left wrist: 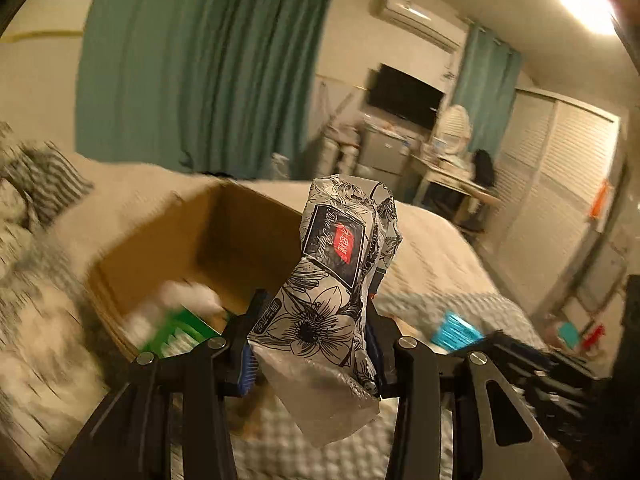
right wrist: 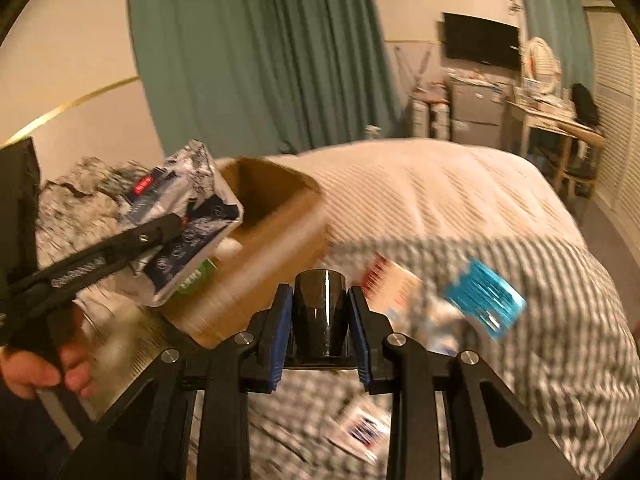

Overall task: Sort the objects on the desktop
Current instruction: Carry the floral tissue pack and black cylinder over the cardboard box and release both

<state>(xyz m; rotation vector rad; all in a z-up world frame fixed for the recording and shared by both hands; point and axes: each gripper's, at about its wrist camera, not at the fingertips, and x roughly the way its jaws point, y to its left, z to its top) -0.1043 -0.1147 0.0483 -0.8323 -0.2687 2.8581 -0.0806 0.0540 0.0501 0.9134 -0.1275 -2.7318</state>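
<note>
My left gripper (left wrist: 310,334) is shut on a silver floral tissue pack (left wrist: 336,256) and holds it upright in the air, just right of an open cardboard box (left wrist: 160,240) on the bed. The pack (right wrist: 188,216) and the left gripper (right wrist: 176,226) also show in the right wrist view, above the box (right wrist: 272,240). My right gripper (right wrist: 320,320) is shut on a black cup (right wrist: 319,312), held above the checkered bedding near the box's right side. A green item (left wrist: 176,330) lies inside the box.
A blue packet (right wrist: 486,298), a red and white box (right wrist: 394,284) and a small card (right wrist: 362,430) lie on the checkered bedspread (right wrist: 560,320). Striped pillows (left wrist: 44,176) lie at left. A desk (right wrist: 560,120) and TV (right wrist: 480,42) stand far behind.
</note>
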